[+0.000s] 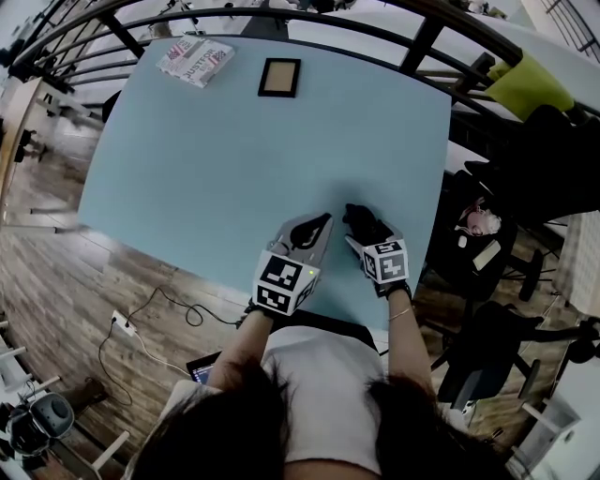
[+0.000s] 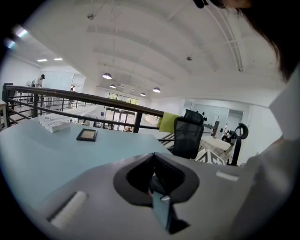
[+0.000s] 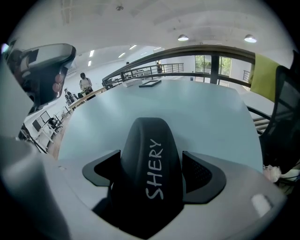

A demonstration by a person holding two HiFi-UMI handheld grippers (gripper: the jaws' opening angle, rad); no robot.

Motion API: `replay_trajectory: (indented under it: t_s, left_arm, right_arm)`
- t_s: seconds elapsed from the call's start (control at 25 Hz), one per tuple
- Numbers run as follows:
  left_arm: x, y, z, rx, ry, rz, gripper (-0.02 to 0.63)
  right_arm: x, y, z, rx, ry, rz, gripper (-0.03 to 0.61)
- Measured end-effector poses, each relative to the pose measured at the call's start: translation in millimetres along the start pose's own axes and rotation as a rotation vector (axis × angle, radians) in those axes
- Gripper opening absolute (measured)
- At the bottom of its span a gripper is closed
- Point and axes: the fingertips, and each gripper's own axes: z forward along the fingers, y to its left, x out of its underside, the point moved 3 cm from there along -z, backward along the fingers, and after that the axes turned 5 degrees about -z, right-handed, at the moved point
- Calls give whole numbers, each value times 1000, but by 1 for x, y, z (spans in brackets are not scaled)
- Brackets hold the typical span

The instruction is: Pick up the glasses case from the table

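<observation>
The glasses case (image 3: 151, 140) is black and rounded, with white "SHERY" lettering, and it fills the space between the jaws of my right gripper (image 3: 152, 171), which is shut on it. In the head view the case (image 1: 364, 222) sticks out ahead of the right gripper (image 1: 367, 232), over the front right part of the light blue table (image 1: 234, 169). Whether it is clear of the tabletop I cannot tell. My left gripper (image 1: 315, 227) is just to its left, with the jaws pressed together and nothing between them (image 2: 154, 176).
A small dark picture frame (image 1: 279, 77) and a white printed packet (image 1: 196, 61) lie at the table's far edge. A black railing (image 1: 281, 21) runs behind the table. Black office chairs (image 1: 525, 169) stand to the right, off the table.
</observation>
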Motion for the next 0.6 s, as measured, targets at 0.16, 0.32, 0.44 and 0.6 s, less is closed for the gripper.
replay_trajectory:
  t_s: [0.16,0.32,0.44,0.6]
  left_arm:
    - [4,2,-2,-6,3,-7,57]
    - [7,1,-3,-5,10,-13,57]
    - [9,0,-5,-3,15,-13,57]
    - [11,0,-5,-4,21,-13,57]
  right_arm:
    - [1,2,2,14,12,-41,387]
    - [3,2,3,30,5,-54,387]
    - [2,3,3,36,-3,-55,387]
    - [2,2,5,46,-9,-56,386]
